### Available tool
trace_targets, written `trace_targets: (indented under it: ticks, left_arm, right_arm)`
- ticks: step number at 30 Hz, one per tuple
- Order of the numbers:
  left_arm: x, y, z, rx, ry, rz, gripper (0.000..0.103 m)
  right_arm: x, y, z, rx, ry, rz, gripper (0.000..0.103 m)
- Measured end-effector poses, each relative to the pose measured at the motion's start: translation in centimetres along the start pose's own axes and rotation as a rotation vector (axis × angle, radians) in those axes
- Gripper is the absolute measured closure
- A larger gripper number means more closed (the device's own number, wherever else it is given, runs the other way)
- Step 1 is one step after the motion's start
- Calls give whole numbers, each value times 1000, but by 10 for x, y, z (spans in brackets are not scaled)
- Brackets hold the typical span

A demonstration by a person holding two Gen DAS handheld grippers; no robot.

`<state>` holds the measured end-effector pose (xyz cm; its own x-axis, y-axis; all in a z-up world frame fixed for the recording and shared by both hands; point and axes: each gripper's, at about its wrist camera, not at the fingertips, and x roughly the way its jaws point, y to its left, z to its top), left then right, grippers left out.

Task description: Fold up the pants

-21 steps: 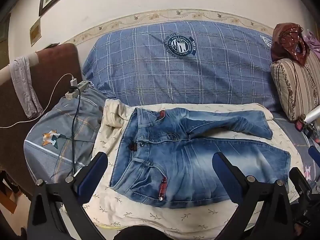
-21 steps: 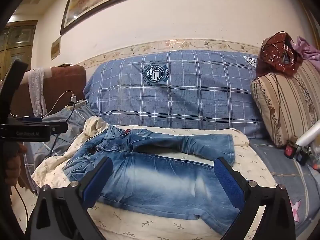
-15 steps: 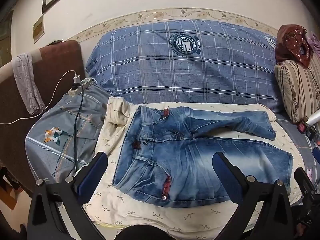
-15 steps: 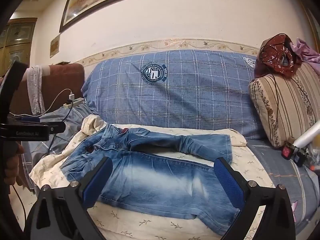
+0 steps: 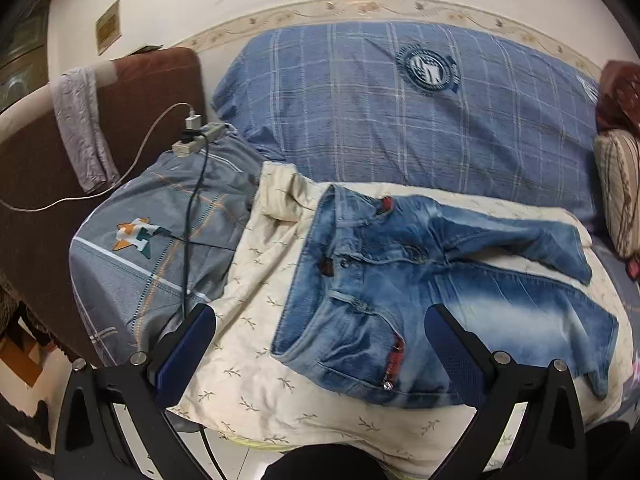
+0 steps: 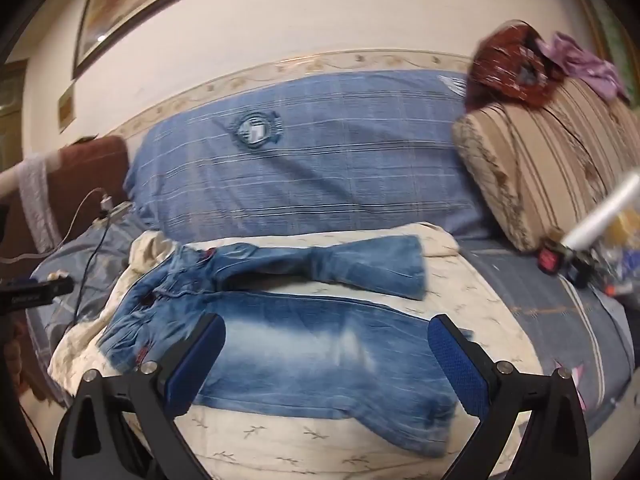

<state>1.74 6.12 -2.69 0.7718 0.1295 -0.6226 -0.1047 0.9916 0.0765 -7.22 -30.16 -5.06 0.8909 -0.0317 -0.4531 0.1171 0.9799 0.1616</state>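
Note:
Faded blue jeans (image 5: pixel 420 280) lie spread flat on a cream leaf-print sheet (image 5: pixel 256 376), waistband to the left, two legs running right, the far leg bent away from the near one. My left gripper (image 5: pixel 320 344) is open and empty, above the near waistband corner. In the right wrist view the jeans (image 6: pixel 320 344) lie the same way. My right gripper (image 6: pixel 326 356) is open and empty, above the near leg. The left gripper's body (image 6: pixel 32 296) shows at the left edge of that view.
A blue plaid cushion (image 5: pixel 400 112) backs the sofa. A grey cushion (image 5: pixel 152 248) with a power strip (image 5: pixel 196 138) and cables lies left of the sheet. A striped beige pillow (image 6: pixel 552 152) and small items (image 6: pixel 568 256) sit at right.
Both grippers have shifted: the left one toward the left and closer to the waistband, the right one to the right over the near leg. Both stay open. The jeans have not moved.

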Motion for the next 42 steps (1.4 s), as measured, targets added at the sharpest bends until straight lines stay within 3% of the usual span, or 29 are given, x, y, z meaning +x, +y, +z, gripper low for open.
trace_targets:
  ticks: [5,10,18,42]
  left_arm:
    - [-10,-3,4,5,-36,-11,0]
    - [-18,-9,3,21,-48,-30,0]
    - [-18,-11,1,24,-44,-38,0]
    - [-12,-16,-4,37,-27,-47,0]
  right_arm:
    - [-10,-2,11,26,-41,-1,1]
    - [-17,19,17,-32,-64,16,1]
    - [-18,38,14,-100,-60,33,1]
    - [-11,33,8,-76,-36,39,1]
